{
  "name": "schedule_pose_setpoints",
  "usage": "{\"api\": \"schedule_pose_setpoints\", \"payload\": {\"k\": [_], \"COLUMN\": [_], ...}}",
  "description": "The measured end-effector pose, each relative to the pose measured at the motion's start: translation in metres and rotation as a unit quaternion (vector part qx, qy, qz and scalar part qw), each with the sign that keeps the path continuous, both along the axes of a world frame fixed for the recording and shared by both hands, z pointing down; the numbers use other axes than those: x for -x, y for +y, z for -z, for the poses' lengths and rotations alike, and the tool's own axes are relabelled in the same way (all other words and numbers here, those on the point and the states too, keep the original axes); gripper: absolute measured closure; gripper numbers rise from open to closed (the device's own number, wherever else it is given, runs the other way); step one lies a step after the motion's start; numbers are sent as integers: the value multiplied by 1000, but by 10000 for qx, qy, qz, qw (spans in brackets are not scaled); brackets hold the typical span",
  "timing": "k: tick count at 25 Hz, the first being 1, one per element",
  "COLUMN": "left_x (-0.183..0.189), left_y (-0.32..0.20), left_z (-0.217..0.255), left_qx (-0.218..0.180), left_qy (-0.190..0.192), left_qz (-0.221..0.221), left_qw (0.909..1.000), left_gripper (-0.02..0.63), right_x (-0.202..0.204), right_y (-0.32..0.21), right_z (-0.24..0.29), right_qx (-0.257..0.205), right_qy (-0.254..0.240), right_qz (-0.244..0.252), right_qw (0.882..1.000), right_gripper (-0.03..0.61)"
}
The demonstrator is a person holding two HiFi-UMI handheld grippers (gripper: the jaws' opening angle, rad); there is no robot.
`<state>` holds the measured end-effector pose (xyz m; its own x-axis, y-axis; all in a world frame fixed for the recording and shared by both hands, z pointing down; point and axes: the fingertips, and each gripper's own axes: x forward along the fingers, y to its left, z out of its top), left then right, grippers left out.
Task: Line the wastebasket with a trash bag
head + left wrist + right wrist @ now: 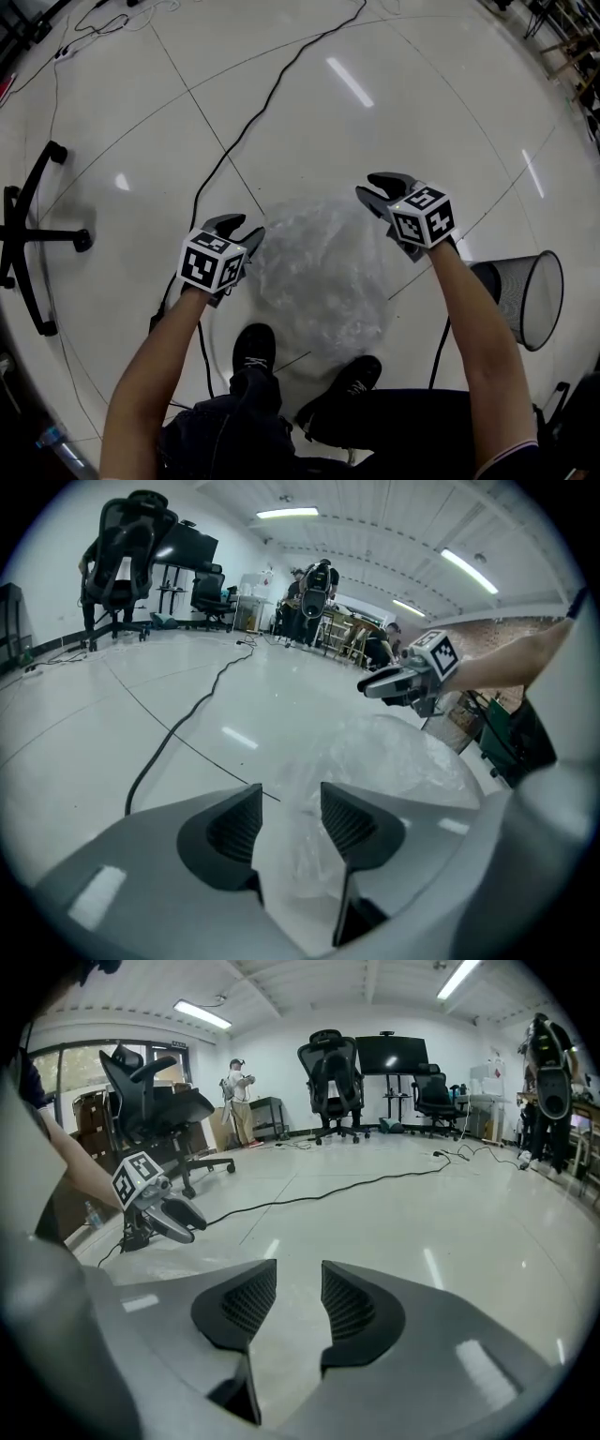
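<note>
A clear trash bag (pixel 323 277) lies puffed up with air on the white floor in front of the person's shoes. My left gripper (pixel 242 232) is at the bag's left edge with its jaws open. In the left gripper view a loose fold of the bag (pixel 394 752) reaches into the gap of the left gripper (pixel 291 799), and the pads do not pinch it. My right gripper (pixel 378 193) hovers over the bag's upper right edge. It is open, and only floor shows in the gap of the right gripper (pixel 298 1274). The black mesh wastebasket (pixel 525 295) lies on its side at the right.
A black cable (pixel 234 150) runs across the floor past the bag's left side. An office chair base (pixel 28 234) stands at the far left. Office chairs (pixel 333 1077), a monitor and a person stand far off across the room.
</note>
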<state>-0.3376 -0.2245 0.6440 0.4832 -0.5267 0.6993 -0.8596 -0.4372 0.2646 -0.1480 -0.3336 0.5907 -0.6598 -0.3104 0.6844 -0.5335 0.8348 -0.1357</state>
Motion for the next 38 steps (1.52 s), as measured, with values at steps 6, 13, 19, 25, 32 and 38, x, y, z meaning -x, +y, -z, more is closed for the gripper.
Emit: {"api": "schedule_pose_setpoints", "payload": {"k": [6,13,19,25,32,38], "left_x": [-4,-6,-6,-5,-15,-46], "left_y": [10,15,10,4,-11,-11], "left_z": [-25,-43,-40,-26,37,112], "left_qx": [388,741,630,449,-201,-889], "left_qy": [45,141,76,59,-9,-2], "left_qz": [-28,-52,-108,-143,-393,-1005], "left_qw": [9992,9971,9979,9989,9990,9910], "left_gripper": [397,441,601,601,601,601], "right_x": [-2,9,8,3,-19,-55], "right_y": [-10,-5,-2,3,12,36], "right_z": [-32,-64,-65,-52,23,97], "right_qx": [270,566,396,246,-230,-663], "right_qy": [143,379,545,586,290,298], "right_qz": [159,462,572,560,353,222], "right_qw": [9994,9966,9961,9964,9987,9971], "right_gripper": [391,406,575,577,577,577]}}
